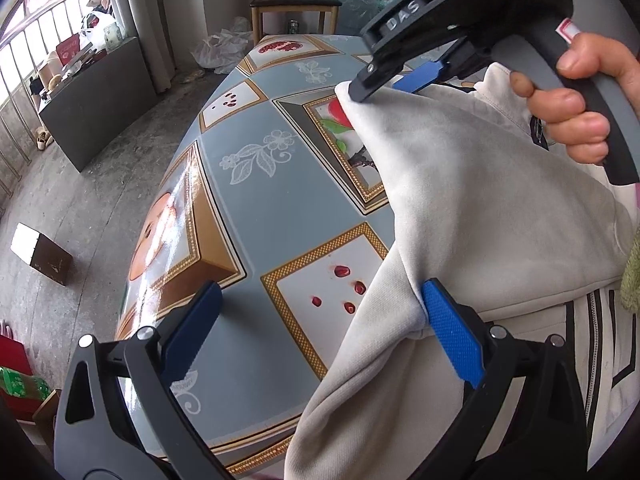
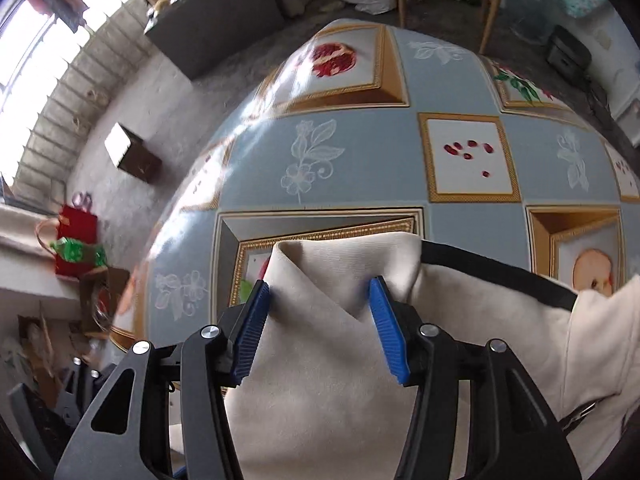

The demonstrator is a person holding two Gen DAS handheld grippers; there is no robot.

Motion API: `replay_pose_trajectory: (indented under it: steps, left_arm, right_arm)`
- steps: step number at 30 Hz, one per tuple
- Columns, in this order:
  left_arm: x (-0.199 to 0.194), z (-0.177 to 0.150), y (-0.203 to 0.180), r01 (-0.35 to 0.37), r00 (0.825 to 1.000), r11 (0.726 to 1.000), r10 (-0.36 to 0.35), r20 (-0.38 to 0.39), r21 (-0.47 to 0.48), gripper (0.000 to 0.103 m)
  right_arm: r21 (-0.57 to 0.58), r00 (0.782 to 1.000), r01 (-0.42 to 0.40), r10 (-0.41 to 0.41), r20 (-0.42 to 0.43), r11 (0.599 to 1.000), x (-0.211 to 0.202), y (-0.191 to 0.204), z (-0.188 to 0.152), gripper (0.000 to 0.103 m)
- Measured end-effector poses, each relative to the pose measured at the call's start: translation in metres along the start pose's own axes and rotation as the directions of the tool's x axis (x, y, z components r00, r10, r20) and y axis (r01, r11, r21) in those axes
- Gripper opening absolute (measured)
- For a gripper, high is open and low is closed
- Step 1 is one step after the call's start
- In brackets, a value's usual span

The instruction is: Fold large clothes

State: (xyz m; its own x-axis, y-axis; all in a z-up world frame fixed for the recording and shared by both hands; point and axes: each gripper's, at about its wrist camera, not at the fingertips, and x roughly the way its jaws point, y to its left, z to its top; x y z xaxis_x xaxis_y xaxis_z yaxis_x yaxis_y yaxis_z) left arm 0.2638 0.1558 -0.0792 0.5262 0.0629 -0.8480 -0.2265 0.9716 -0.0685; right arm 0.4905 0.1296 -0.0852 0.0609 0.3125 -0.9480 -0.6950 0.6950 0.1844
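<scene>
The left tongs [image 1: 320, 332] are held wide, cream garment [image 1: 460, 208] brushing one blue pad; the right tongs [image 2: 320, 320] stand half-open, cloth between them. The garment is spread over a bench [image 2: 360, 184] (pomegranate-patterned oilcloth). A wooden chair [image 1: 294, 4] and concrete floor [image 1: 80, 208] are seen beyond.
</scene>
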Motion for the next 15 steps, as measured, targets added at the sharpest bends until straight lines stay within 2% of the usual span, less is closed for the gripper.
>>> replay_pose_trajectory:
  steps: [1,2,4,7,9,11,13,15]
  left_arm:
    - [0.0,0.0,0.0,-0.001,1.0,1.0,0.001,0.0,0.0,0.097]
    - [0.0,0.0,-0.001,-0.001,1.0,1.0,0.001,0.001,0.001,0.097]
    - [0.0,0.0,-0.001,-0.001,1.0,1.0,0.001,0.002,0.002,0.097]
    - [0.001,0.0,-0.001,-0.006,1.0,1.0,0.006,0.003,0.0,0.097]
    - [0.001,0.0,-0.002,-0.012,1.0,1.0,0.012,0.006,-0.001,0.097]
    - [0.0,-0.001,-0.002,-0.015,1.0,1.0,0.015,0.008,-0.006,0.097]
    - [0.0,-0.002,-0.003,-0.017,1.0,1.0,0.017,0.013,-0.006,0.097]
    - [-0.002,-0.002,-0.001,-0.005,1.0,1.0,0.005,0.012,-0.012,0.097]
  right_arm:
    - [-0.025,1.0,0.016,-0.016,-0.002,1.0,0.0,0.004,-0.001,0.043]
    - [-0.046,1.0,0.028,-0.028,-0.001,0.999,-0.002,0.008,-0.002,0.027]
    - [-0.064,0.999,0.048,-0.048,0.011,0.997,-0.004,0.013,-0.002,0.005]
    - [-0.085,0.993,0.072,-0.064,0.095,0.994,-0.015,0.022,0.001,0.005]
    - [-0.052,0.989,0.078,-0.07,0.133,0.996,-0.012,0.023,0.009,0.004]
    - [-0.024,0.988,0.083,-0.08,0.133,0.996,-0.004,0.018,0.017,0.004]
    - [0.02,0.977,0.131,-0.133,0.165,0.991,-0.002,0.011,0.02,0.004]
    - [0.082,0.975,0.085,-0.1,0.196,0.993,-0.014,0.002,0.017,0.004]
